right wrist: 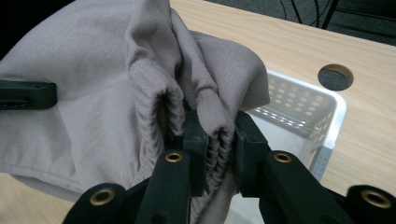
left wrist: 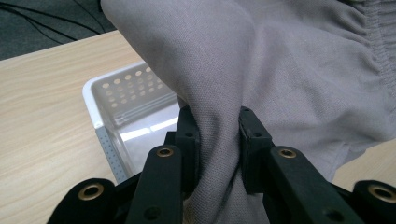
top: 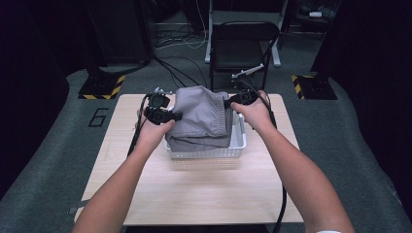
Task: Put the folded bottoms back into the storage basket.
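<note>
1 grey garment (top: 201, 114) | folded, bunched | elastic waistband gathered

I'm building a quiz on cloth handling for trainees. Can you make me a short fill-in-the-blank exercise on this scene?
1. Both grippers are shut on the grey ____.
2. The garment hangs over a white perforated ____.
3. The right gripper pinches the garment's gathered elastic ____.
4. The basket stands on a light ____ table, and the left gripper pinches plain fabric.

Missing words: garment; basket; waistband; wooden
</note>
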### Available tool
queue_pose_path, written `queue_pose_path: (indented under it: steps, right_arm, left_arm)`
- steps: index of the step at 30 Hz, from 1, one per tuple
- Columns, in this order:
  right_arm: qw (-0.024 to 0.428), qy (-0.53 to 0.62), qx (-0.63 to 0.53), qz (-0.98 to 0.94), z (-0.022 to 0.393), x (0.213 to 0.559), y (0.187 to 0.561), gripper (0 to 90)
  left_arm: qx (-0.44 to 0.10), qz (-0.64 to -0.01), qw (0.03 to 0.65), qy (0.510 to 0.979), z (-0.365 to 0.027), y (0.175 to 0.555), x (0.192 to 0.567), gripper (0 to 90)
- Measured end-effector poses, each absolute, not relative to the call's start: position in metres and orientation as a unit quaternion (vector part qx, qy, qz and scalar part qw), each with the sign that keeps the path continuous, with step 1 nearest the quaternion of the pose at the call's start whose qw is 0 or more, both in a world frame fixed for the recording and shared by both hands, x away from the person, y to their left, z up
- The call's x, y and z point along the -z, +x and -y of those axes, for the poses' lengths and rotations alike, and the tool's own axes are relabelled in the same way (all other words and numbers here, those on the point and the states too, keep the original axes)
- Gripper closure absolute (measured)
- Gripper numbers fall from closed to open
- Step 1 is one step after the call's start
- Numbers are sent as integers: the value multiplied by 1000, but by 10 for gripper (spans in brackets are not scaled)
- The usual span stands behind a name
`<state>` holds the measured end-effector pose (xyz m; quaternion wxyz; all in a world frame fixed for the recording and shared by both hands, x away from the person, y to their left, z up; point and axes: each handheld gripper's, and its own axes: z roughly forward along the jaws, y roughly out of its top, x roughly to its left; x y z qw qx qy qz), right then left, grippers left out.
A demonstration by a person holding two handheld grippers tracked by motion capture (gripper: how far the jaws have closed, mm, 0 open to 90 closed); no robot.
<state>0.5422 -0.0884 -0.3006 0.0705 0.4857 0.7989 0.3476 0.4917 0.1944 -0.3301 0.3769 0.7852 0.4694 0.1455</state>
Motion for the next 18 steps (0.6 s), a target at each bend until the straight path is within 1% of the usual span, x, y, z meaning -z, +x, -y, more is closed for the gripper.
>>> queue_pose_path:
  steps: [7,18]
  right_arm:
    - [89,495,-344,-793,87,301,551,773]
    - [100,499,-332,-794,86,313,565,772]
  left_arm:
    - [-147,-476,382,778,-190,504,336,740]
    - [-152,-481,376,777,-183,522,355,739]
